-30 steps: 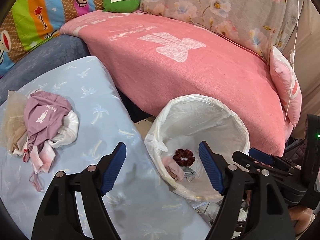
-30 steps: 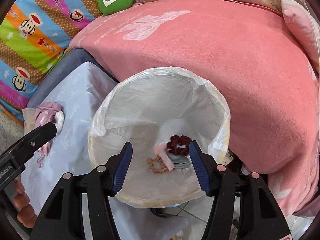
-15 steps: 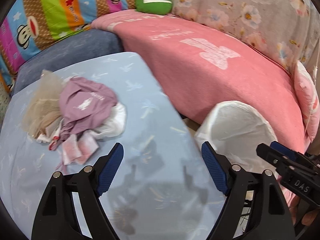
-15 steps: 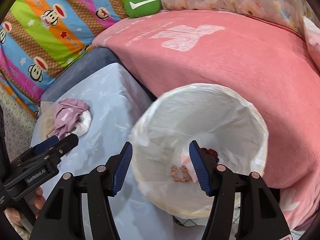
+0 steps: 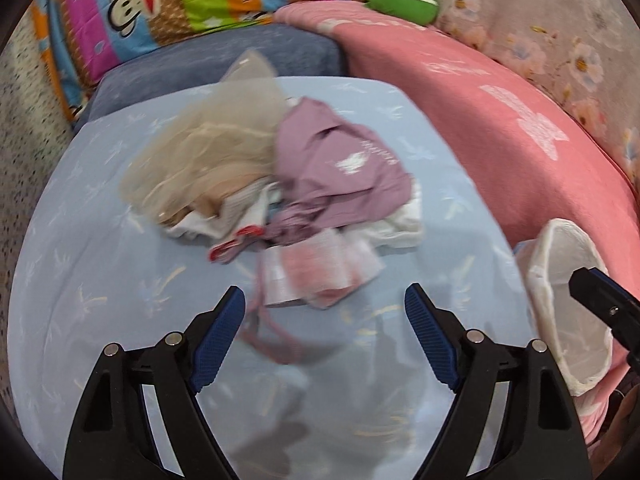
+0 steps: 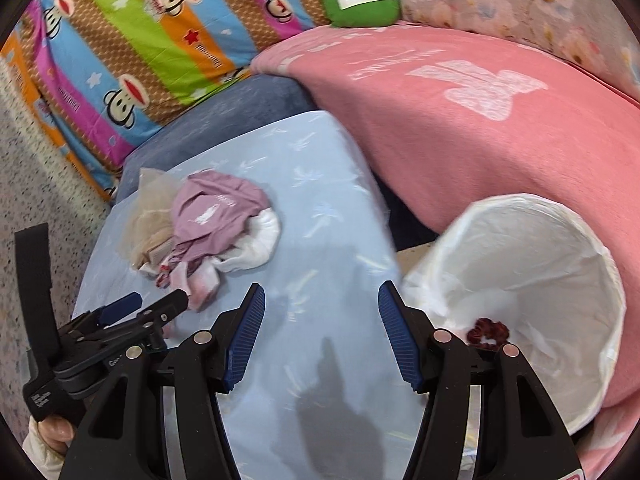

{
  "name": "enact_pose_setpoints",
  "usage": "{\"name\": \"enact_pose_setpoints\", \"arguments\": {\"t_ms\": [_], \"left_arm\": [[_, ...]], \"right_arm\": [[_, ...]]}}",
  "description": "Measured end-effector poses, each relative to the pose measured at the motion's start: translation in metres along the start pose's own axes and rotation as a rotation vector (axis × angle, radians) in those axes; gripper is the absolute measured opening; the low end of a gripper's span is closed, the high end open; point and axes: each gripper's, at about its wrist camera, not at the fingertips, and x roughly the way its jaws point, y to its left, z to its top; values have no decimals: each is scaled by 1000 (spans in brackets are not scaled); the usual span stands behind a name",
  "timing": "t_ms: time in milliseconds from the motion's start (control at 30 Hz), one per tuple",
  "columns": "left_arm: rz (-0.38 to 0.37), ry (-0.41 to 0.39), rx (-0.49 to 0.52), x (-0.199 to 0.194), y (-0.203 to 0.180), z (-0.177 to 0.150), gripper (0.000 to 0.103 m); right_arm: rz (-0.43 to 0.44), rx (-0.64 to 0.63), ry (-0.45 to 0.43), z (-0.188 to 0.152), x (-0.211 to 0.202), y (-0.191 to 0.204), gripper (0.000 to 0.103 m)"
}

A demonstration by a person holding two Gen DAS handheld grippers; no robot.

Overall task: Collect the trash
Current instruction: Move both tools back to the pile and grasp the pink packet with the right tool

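Views swung from bin [image 6: 520,272], blue tablecloth [image 5: 100,280]

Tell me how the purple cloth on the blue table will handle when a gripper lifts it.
The purple cloth lies crumpled in soft folds, so it will probably hang limp rather than keep its shape. It overlaps the white cloth and the beige mesh, so it may drag them along. A thin strap trails loose and could snag.
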Motion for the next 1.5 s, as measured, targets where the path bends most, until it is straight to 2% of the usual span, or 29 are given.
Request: {"name": "enact_pose_setpoints", "arguments": {"t_ms": [333, 467, 733, 833, 900, 933, 967, 1167, 1500], "left_arm": [[48, 15, -112, 4, 64, -2, 78], [54, 11, -138, 4, 78, 0, 78], [44, 11, -154, 7, 93, 1, 78], [35, 12, -153, 8, 95, 1, 78], [31, 15, -151, 10, 96, 2, 78], [27, 16, -151, 11, 96, 2, 78], [26, 17, -151, 11, 96, 2, 78], [5, 10, -135, 11, 88, 8, 78], [-111, -26, -55, 12, 38, 39, 78]], "right_arm": [[86, -92, 55, -1, 48, 73, 58], [121, -120, 76, -2, 66, 96, 58], [132, -142, 117, -3, 103, 123, 50], [132, -139, 146, -6, 116, 128, 40], [134, -149, 163, -9, 121, 132, 23], [137, -155, 169, -11, 123, 133, 17], [139, -157, 173, -13, 123, 133, 10], [136, -147, 129, -11, 103, 128, 9], [106, -12, -3, 24, 50, 71, 9]]}}
